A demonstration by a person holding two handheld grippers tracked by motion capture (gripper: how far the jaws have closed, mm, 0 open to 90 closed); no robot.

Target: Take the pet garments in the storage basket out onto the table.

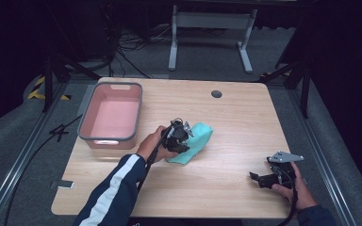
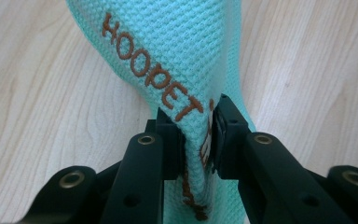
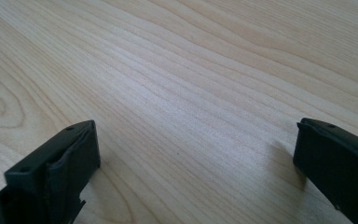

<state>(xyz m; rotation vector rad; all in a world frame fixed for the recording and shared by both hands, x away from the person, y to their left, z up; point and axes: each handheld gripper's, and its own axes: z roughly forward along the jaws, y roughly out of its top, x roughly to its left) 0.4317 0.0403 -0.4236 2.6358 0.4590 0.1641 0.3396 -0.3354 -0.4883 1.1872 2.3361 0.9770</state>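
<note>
So the left gripper [image 2: 196, 140] was clamped tight on a fold of the mint-green knit cloth with orange "HOOPET" lettering [image 2: 177, 56], which sat mid-table just right of the pink plastic bin with a grey rim [image 1: 86, 118]. My guess is this was the pick-up step, and next would come a lift and a carry, maybe over to that bin. The lettering and pinch were clear from the left gripper view, while the high view showed the right gripper [image 1: 259, 178] idling near the light wooden table's [image 1: 235, 122] front right corner, jaws spread wide over bare wood.

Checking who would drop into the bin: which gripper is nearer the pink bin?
Left. The left gripper, pinching the teal cloth, sits just right of the pink bin; the right gripper is far off near the table's front right.
</note>
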